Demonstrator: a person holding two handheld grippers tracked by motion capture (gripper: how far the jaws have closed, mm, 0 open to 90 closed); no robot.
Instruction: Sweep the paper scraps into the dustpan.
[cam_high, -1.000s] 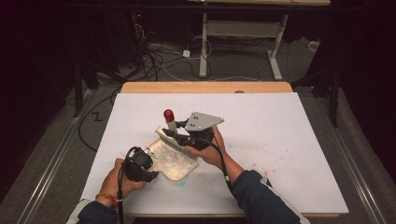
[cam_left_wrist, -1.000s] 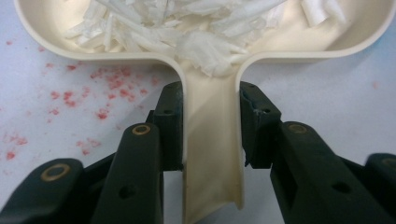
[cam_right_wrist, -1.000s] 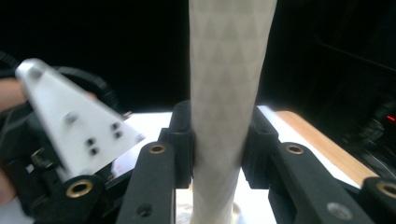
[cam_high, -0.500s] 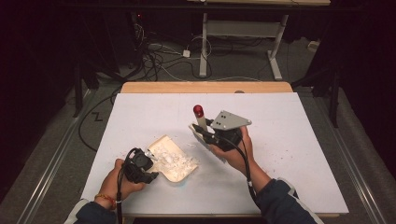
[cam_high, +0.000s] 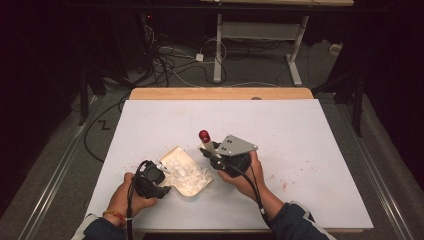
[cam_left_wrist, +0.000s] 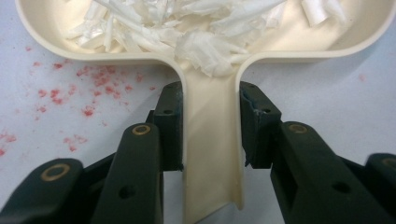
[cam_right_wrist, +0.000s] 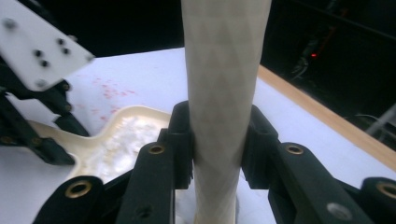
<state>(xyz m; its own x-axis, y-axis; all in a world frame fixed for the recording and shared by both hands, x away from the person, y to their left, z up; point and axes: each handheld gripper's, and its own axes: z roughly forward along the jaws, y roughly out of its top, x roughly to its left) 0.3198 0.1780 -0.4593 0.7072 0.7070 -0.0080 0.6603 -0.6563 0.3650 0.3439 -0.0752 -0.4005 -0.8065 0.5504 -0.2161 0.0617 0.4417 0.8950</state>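
On matte white table (cam_high: 320, 150), jaws clamped: left gripper (cam_left_wrist: 211, 126) on cream dustpan (cam_left_wrist: 212, 154), right gripper (cam_right_wrist: 215, 140) on textured handle (cam_right_wrist: 224, 70).

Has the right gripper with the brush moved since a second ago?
Yes. The right gripper, shut on the brush, has moved right, off the dustpan, whose spot on the table looks unchanged.

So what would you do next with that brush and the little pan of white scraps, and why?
Probably bring the brush down beside the dustpan to sweep. The right gripper clamps the brush handle and holds it lifted off the table. The left gripper grips the pan's handle, pan flat and full of white scraps. Red specks lie just outside its rim.
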